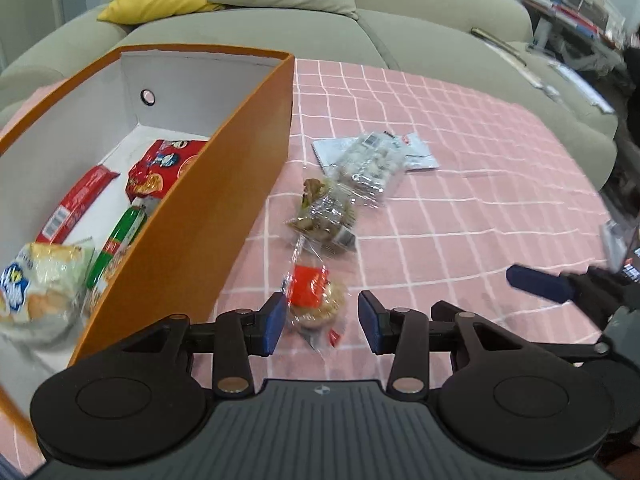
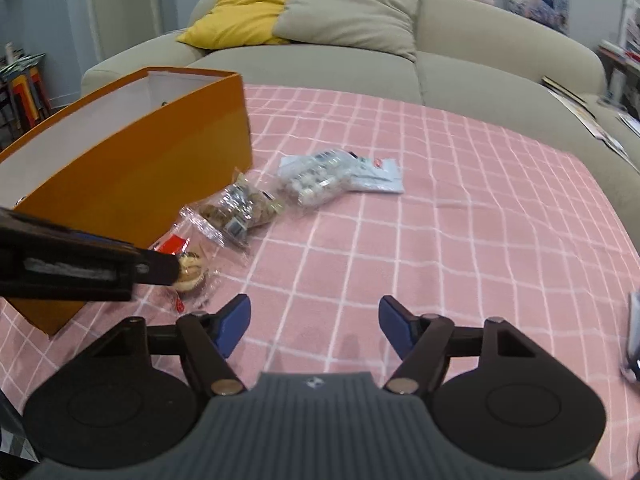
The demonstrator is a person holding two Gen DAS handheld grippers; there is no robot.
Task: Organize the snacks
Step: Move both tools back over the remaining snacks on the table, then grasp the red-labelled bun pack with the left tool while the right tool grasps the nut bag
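Observation:
An orange box (image 1: 224,184) with a white inside stands on the pink checked cloth (image 1: 460,208) and holds several snack packs (image 1: 160,168). My left gripper (image 1: 322,322) is open, its pads on either side of a clear-wrapped cake with a red label (image 1: 316,296) lying beside the box. Beyond it lie a clear bag of brown snacks (image 1: 326,212), a clear bag of pale snacks (image 1: 368,164) and a white packet (image 1: 416,150). My right gripper (image 2: 314,326) is open and empty over bare cloth; it shows the box (image 2: 132,184) and the cake (image 2: 190,270) behind the left gripper's finger.
A beige sofa (image 2: 360,68) with a yellow cushion (image 2: 244,12) and a beige cushion (image 2: 352,8) runs behind the table. Books and papers (image 2: 580,108) lie at the far right. A dark object (image 2: 634,332) sits at the right edge.

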